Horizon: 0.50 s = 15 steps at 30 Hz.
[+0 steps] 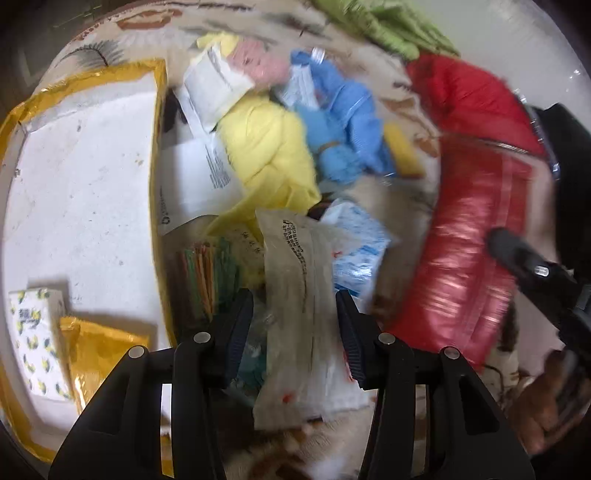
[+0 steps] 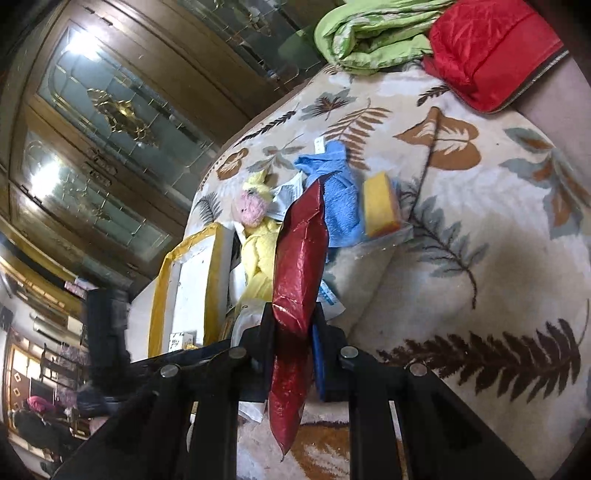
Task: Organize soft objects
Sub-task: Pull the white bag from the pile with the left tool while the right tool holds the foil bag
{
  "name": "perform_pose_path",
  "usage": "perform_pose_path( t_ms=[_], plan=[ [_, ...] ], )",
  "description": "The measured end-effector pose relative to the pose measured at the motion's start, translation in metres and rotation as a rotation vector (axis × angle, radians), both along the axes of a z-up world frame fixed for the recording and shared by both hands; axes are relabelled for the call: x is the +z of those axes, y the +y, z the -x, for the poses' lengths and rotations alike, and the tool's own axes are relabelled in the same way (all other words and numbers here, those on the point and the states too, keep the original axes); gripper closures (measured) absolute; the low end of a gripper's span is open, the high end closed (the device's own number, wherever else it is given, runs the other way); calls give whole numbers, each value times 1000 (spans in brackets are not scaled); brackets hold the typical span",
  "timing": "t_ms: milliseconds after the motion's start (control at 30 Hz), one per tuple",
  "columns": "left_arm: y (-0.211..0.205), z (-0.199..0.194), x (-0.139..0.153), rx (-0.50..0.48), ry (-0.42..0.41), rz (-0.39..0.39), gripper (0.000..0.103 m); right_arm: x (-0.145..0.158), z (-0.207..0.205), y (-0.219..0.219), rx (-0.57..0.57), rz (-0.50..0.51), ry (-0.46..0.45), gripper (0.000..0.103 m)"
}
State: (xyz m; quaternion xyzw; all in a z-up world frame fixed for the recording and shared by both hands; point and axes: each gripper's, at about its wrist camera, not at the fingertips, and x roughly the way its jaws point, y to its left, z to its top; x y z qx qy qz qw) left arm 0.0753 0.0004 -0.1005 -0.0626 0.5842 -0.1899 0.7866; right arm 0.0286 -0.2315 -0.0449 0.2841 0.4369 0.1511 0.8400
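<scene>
My left gripper [image 1: 295, 332] is shut on a clear plastic packet with dark print [image 1: 306, 314] and holds it over a pile of soft things: a yellow plush toy with a pink face [image 1: 266, 147], a blue towel [image 1: 343, 122], a yellow sponge [image 1: 402, 147]. My right gripper [image 2: 291, 332] is shut on a shiny red pouch [image 2: 299, 266], which hangs edge-on between the fingers. In the left wrist view that red pouch [image 1: 469, 258] hangs at the right, with the right gripper's finger [image 1: 524, 258] on it. The plush [image 2: 258, 236], towel [image 2: 340, 199] and sponge [image 2: 380, 203] lie ahead.
A white foam box with yellow tape edges [image 1: 85, 166] stands at the left and holds a lemon-print tissue pack [image 1: 33, 332] and a yellow packet [image 1: 99, 350]. A red bag [image 2: 487, 48] and green blanket [image 2: 369, 33] lie far off on the leaf-patterned cover [image 2: 480, 240].
</scene>
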Motion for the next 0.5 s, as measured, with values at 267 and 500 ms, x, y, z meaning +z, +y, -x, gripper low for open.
perform_pose_path(
  t_ms=[267, 500],
  plan=[
    [7, 16, 14, -49, 38, 177, 80, -3, 18, 4, -72, -53, -8, 88],
    [-17, 28, 12, -61, 0, 57, 88, -3, 34, -3, -31, -60, -21, 88]
  ],
)
